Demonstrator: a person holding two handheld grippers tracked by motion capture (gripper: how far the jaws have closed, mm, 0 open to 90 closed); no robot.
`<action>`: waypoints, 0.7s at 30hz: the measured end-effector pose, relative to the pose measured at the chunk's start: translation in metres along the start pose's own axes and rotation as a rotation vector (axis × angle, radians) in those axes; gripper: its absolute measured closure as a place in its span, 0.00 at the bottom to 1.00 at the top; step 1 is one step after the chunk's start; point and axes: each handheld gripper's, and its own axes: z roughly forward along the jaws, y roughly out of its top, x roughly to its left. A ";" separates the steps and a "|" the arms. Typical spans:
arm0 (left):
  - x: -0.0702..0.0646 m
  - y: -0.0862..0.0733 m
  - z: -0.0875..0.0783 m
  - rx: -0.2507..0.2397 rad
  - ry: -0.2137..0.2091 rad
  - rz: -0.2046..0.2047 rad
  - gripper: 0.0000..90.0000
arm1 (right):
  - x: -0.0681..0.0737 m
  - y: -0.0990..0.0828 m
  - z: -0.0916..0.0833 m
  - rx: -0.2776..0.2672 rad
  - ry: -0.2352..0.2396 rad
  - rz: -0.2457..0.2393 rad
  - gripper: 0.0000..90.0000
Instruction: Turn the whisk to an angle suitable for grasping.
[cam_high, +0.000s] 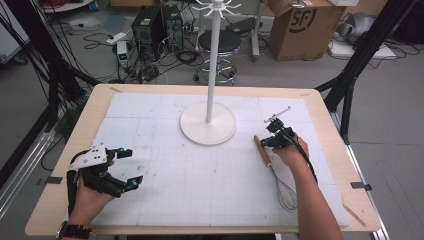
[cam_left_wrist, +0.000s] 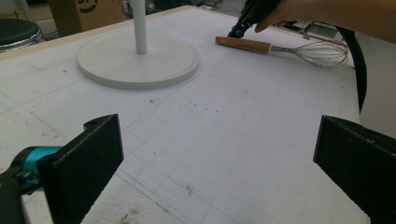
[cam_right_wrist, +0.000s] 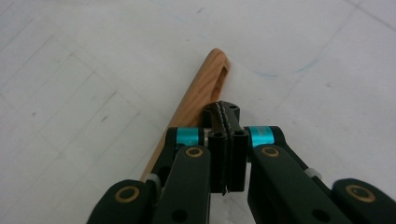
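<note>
Closed right gripper (cam_right_wrist: 223, 112), whisk (cam_right_wrist: 194, 100) handle slot (close-up)

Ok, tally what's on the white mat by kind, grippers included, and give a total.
Whisk, wooden handle: 1
White stand with round base: 1
Grippers: 2, left gripper and right gripper
Total: 4

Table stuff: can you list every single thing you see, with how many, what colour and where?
whisk: one, wooden handle and silver wires, lying on the right side of the mat
stand: one, white, round base and tall pole, middle back of the mat
mat: one, white with grid lines, covering the table
table: one, light wood
stool: one, black seat, behind the table
box: one, brown cardboard, on the floor behind
left gripper: black, jaws open
right gripper: black, jaws shut, above the whisk handle
</note>
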 end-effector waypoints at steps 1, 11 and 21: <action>0.000 0.000 0.000 0.000 -0.001 0.001 0.02 | 0.002 0.000 0.001 0.009 0.012 -0.010 1.00; -0.003 0.002 0.001 -0.001 -0.006 0.007 0.02 | 0.025 0.009 0.005 0.012 0.055 -0.088 1.00; -0.002 0.002 0.001 -0.002 -0.006 0.007 0.02 | 0.015 0.007 0.004 0.004 0.018 -0.053 1.00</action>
